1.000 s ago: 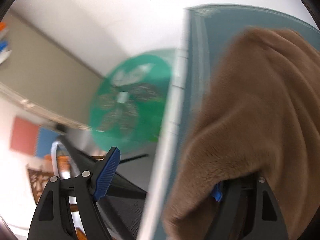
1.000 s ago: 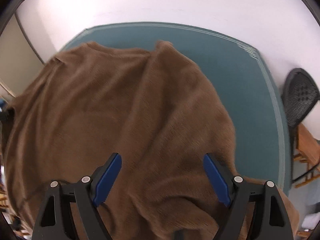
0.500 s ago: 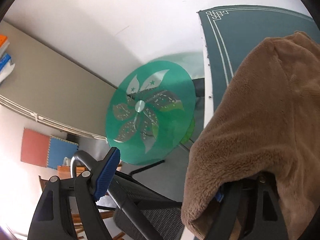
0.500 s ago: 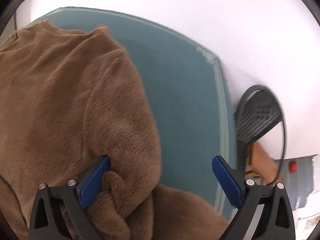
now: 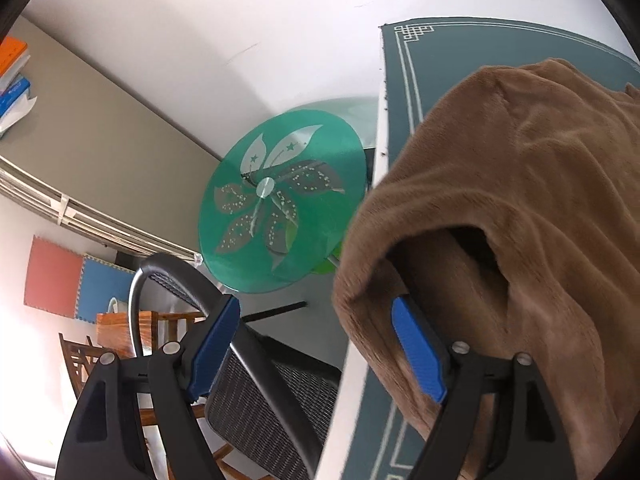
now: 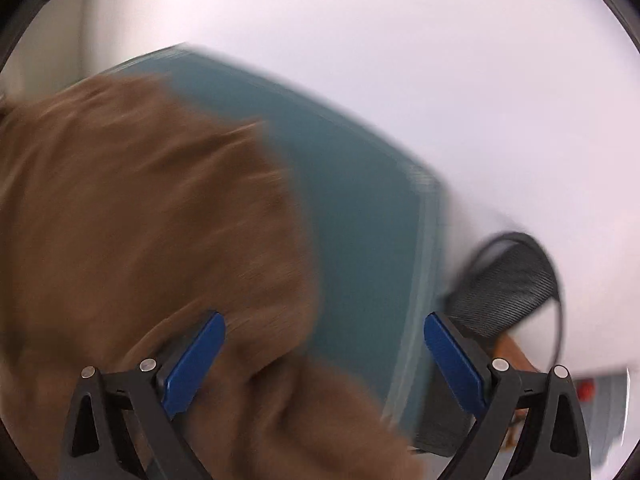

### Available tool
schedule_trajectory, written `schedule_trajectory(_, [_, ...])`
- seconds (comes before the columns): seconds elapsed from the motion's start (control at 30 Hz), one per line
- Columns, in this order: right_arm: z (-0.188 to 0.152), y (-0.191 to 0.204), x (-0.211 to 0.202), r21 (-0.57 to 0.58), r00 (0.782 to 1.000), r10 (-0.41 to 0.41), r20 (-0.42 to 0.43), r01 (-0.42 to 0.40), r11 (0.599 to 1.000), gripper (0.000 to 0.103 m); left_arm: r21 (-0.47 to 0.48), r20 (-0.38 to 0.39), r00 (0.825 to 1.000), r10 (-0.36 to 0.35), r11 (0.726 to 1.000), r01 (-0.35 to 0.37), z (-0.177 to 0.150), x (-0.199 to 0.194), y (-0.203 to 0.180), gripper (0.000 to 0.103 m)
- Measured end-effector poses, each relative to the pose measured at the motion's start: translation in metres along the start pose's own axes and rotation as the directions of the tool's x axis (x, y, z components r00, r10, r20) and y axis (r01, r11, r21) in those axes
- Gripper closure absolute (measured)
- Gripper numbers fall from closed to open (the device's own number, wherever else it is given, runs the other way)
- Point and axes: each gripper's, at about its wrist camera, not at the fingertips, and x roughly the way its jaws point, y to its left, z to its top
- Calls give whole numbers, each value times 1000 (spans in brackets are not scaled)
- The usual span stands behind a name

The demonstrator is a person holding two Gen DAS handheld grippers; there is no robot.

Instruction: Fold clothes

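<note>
The brown fleece garment (image 5: 520, 184) is heaped on the teal table mat (image 5: 404, 80), its edge spilling over the table's side at about 8 o'clock in the left wrist view. Left gripper (image 5: 316, 344) is spread wide with one finger tucked under a loose fold (probably scooping for the next fold, not pinching). Right gripper (image 6: 324, 354) is wide apart too, garment's edge between its jaws but unclamped; that view is blurry.

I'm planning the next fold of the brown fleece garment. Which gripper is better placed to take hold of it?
Left, probably. The left gripper has one finger tucked into the brown fleece garment at its opening on the teal mat. The right gripper stands wide open above the cloth, and its view is blurred.
</note>
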Motion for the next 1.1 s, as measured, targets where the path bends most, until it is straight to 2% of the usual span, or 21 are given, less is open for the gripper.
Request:
schedule_trajectory(0.13, [-26, 38, -1, -208, 998, 0, -67, -14, 978, 2, 2, -7, 1000, -29, 1000, 29, -6, -5, -15, 20])
schedule_trajectory(0.2, [-30, 39, 13, -231, 993, -71, -95, 47, 972, 2, 17, -9, 999, -37, 999, 37, -10, -7, -25, 20])
schedule_trajectory(0.3, [-23, 9, 31, -88, 985, -132, -114, 123, 989, 2, 49, -11, 999, -39, 998, 39, -16, -8, -40, 20])
schedule_trajectory(0.43, [-10, -55, 40, 143, 964, -223, -146, 244, 959, 2, 32, -25, 999, -31, 999, 32, -20, -6, -45, 20])
schedule_trajectory(0.47, [-6, -70, 43, 179, 959, -239, -155, 265, 947, 2, 21, -27, 999, -31, 999, 31, -22, -7, -44, 20])
schedule_trajectory(0.57, [0, -90, 45, 180, 936, -309, -170, 337, 924, 2, -1, -30, 999, -29, 1000, 29, -27, -10, -43, 20])
schedule_trajectory(0.7, [3, -85, 40, 139, 943, -276, -185, 303, 943, 2, -6, -24, 999, -30, 1000, 30, -35, -20, -44, 20])
schedule_trajectory(0.83, [-3, -67, 6, 87, 955, -265, -132, 277, 957, 2, -2, -15, 999, -33, 999, 33, -44, -30, -42, 20])
schedule_trajectory(1.0, [-28, -61, -66, 200, 990, -141, -1, 138, 970, 2, -15, 3, 999, -39, 999, 40, -59, -50, -44, 20])
schedule_trajectory(1.1, [-51, -61, -104, 264, 994, -80, 76, 57, 963, 2, -18, 13, 999, -49, 999, 49, -72, -63, -49, 20])
